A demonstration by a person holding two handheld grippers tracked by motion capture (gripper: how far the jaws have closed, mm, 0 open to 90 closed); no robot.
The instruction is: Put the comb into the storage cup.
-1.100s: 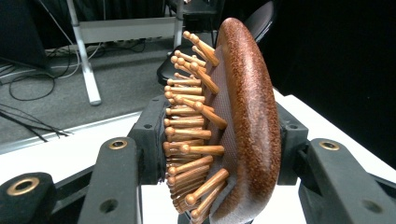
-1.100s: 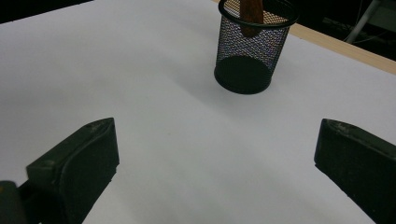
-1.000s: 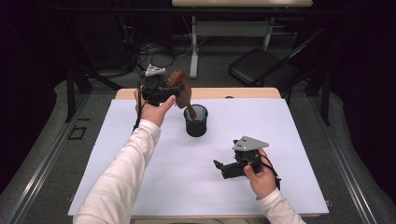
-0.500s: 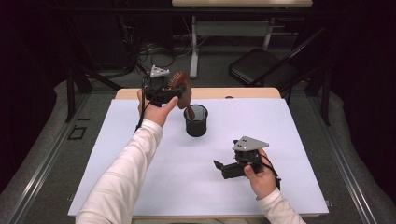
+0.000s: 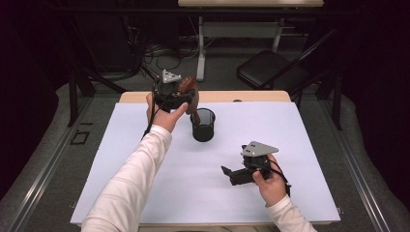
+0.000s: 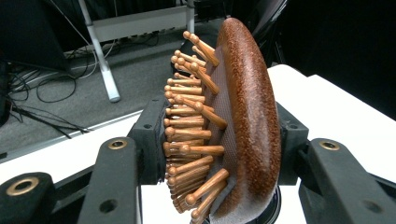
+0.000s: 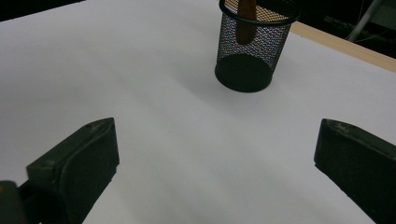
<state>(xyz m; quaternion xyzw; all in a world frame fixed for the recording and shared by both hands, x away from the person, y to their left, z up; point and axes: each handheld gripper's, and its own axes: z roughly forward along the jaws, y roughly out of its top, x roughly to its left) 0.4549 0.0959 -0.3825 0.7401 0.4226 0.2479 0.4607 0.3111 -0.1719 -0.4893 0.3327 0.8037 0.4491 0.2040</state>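
A brown wooden hairbrush [image 5: 190, 91] with wooden pins is gripped by its oval head in my left gripper [image 5: 187, 98], held above the far left of the white table [image 5: 145, 193]. In the left gripper view the brush head [image 6: 250, 116] stands on edge between the two jaws, pins facing left. Its handle [image 7: 246, 18] reaches down into a black mesh cup [image 5: 203, 125], also seen as the mesh cup [image 7: 252, 51] in the right gripper view. My right gripper [image 5: 227, 174] rests low near the front right, open and holding nothing, pointing toward the cup; the right gripper [image 7: 215, 163] has its jaws wide apart.
The white sheet covers a wooden table whose far edge [image 5: 251, 95] shows behind the cup. Beyond it are a black chair [image 5: 270, 70], a desk leg [image 5: 200, 48] and floor cables [image 5: 145, 53]. Bare white surface lies between the cup and the right gripper.
The left gripper with the brush has shifted slightly up and to the right over the cup. The right gripper has stayed where it was.
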